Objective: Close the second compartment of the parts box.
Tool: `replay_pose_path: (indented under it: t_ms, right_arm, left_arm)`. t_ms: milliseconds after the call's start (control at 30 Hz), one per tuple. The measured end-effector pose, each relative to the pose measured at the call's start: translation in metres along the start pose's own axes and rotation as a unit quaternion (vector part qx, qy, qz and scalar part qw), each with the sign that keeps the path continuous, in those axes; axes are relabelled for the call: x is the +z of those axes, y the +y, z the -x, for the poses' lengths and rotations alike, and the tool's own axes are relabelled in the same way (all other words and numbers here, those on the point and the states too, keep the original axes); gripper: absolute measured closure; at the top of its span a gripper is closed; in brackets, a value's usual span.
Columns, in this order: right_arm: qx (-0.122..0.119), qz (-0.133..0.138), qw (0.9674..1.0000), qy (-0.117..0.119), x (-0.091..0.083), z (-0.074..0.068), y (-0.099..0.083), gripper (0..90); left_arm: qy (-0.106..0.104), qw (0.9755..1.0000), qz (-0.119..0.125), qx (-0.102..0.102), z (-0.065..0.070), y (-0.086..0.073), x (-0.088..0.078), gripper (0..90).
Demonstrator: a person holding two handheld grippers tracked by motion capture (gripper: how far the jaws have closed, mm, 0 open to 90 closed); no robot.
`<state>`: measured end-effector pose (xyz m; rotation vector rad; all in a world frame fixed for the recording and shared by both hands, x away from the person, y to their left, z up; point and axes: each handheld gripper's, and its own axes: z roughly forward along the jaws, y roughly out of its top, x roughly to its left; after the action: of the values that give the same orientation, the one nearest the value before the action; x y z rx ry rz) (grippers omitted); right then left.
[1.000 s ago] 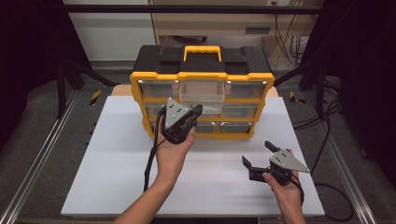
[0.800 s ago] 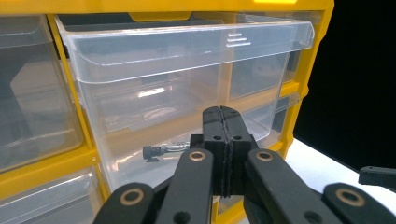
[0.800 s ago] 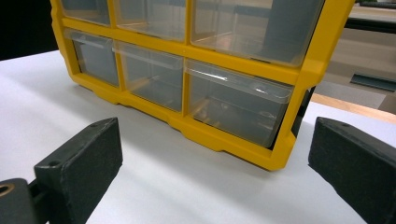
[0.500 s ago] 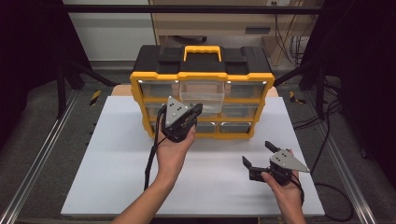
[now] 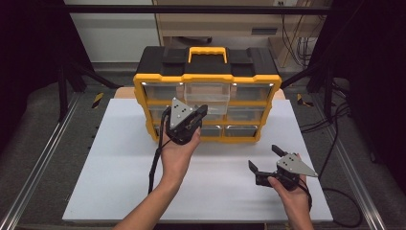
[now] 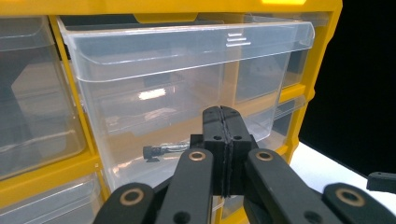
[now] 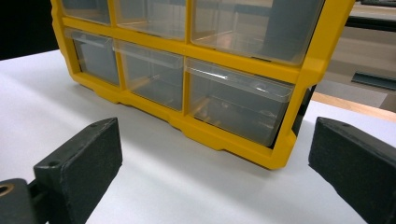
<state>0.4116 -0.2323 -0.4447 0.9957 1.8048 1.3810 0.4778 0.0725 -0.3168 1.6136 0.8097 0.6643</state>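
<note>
Nothing has moved since the earlier frames. The left tongs (image 5: 200,111), pressed together with nothing between them, stay at the middle, against the pulled-out clear drawer (image 6: 187,84) of the yellow organizer (image 5: 207,76). The right tongs (image 5: 265,158), spread apart, rest at the lower right on the surface (image 5: 110,163).

A yellow drawer organizer (image 5: 207,91) stands on the white table (image 5: 115,158).

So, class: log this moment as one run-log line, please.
left hand-held gripper: shut, at pulled-out clear drawer | right hand-held gripper: open, over white table | organizer: upright
</note>
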Motion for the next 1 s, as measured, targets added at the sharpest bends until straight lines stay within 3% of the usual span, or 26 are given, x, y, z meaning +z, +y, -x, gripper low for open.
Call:
replay_pose_path:
  t_ms: [1000]
  right_arm:
    - [0.001, 0.001, 1.0000, -0.002, 0.000, 0.001, 0.000, 2.5]
  left_arm:
    - [0.006, 0.9999, -0.003, 0.008, -0.007, 0.002, 0.013, 89.8]
